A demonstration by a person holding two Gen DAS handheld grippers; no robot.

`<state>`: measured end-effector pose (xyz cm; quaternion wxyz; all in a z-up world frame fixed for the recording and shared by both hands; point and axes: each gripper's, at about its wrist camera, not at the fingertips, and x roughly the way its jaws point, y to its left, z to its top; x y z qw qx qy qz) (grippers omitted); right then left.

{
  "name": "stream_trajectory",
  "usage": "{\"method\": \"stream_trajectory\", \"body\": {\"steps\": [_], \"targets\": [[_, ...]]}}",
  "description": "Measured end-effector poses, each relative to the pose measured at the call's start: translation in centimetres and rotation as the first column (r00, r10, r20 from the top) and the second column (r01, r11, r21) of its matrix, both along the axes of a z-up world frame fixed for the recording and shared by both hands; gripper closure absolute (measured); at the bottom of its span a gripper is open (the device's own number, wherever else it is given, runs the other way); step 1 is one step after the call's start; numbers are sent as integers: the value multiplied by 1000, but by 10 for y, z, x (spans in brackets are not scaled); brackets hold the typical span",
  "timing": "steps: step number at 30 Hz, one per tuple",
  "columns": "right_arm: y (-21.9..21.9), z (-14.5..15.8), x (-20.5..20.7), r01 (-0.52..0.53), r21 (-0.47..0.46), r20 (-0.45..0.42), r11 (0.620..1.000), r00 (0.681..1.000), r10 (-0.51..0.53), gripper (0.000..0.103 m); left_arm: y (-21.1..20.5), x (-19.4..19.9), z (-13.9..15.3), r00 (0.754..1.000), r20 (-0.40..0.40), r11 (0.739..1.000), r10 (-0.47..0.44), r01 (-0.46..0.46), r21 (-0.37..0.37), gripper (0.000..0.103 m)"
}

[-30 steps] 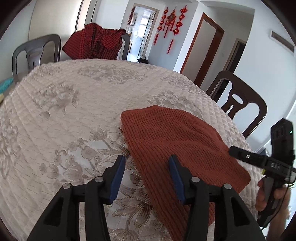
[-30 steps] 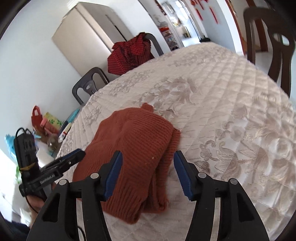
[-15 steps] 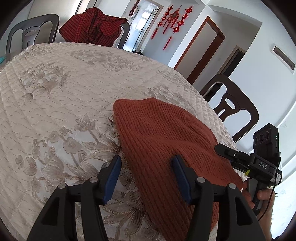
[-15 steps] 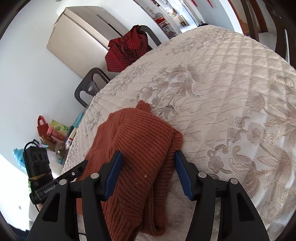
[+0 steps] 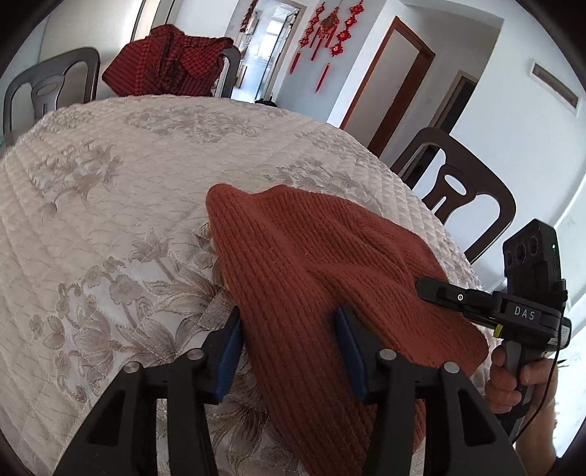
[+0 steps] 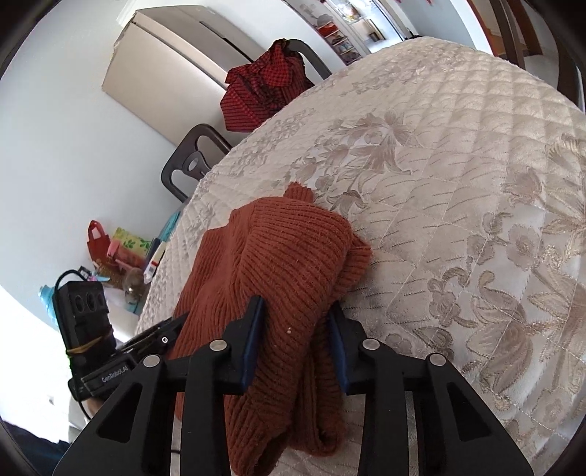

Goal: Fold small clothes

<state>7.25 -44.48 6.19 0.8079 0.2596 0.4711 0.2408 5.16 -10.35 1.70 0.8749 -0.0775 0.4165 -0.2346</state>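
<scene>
On tablecloth (image 6: 457, 175), both tools just closed, clamping raised rust sweater (image 6: 285, 263).

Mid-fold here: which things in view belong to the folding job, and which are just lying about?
Job:
- rust knit sweater
- left gripper, jaws just closing around its edge
- right gripper, just closed on a bunched fold
- quilted table

Lying about:
- red checked garment on a chair
- bags

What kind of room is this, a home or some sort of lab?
Most likely a home dining room: a round table under a quilted floral cloth, dining chairs around it, red hanging decorations on the wall, and what looks like a refrigerator nearby.
</scene>
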Motion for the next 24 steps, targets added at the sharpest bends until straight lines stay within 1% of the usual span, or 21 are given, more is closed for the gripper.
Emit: {"method": "stream_trajectory", "body": {"steps": [4, 7, 14, 21, 24], "targets": [[2, 3, 0, 3, -7, 6, 1000, 1000, -3, 74, -1, -3, 7, 1000, 27, 1000, 1, -1, 29, 64], [4, 10, -3, 0, -17, 22, 1000, 1000, 0, 76, 1, -5, 13, 999, 40, 999, -6, 4, 33, 67], [21, 30, -2, -38, -11, 72, 999, 997, 39, 77, 11, -10, 31, 995, 95, 999, -3, -2, 50, 69], [59, 38, 9, -104, 11, 105, 995, 989, 102, 77, 43, -7, 47, 988, 145, 994, 57, -69, 80, 69], [77, 38, 15, -130, 24, 109, 991, 986, 127, 77, 62, -4, 49, 983, 163, 989, 87, -105, 106, 69]]}}
